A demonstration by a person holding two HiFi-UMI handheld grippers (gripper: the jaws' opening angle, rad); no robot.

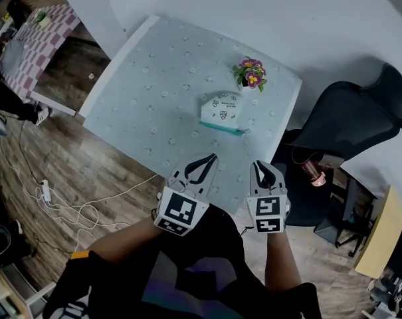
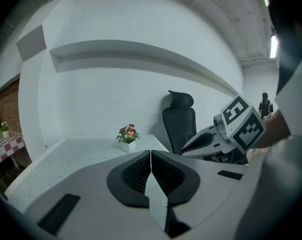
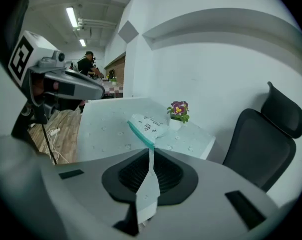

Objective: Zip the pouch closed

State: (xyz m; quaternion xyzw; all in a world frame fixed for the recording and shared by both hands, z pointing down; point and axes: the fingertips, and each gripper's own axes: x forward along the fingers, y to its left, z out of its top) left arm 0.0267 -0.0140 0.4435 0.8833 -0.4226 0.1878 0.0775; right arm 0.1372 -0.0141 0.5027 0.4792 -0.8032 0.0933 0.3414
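A white pouch (image 1: 222,111) with a teal zipper edge lies near the far right of the table (image 1: 141,105), which has a pale blue patterned cloth. In the right gripper view the pouch (image 3: 147,125) sits straight ahead beyond the jaws, its teal edge facing me. Both grippers hover over the table's near edge, short of the pouch. My left gripper (image 1: 211,158) (image 2: 151,154) is shut and holds nothing. My right gripper (image 1: 263,167) (image 3: 151,151) is to its right, jaws together apart from a hairline slit, also holding nothing.
A small pot of purple and yellow flowers (image 1: 250,73) (image 3: 178,111) stands just behind the pouch. A black office chair (image 1: 350,121) is to the table's right. White cables (image 1: 61,205) lie on the wooden floor at left, with a checked table (image 1: 38,38) beyond.
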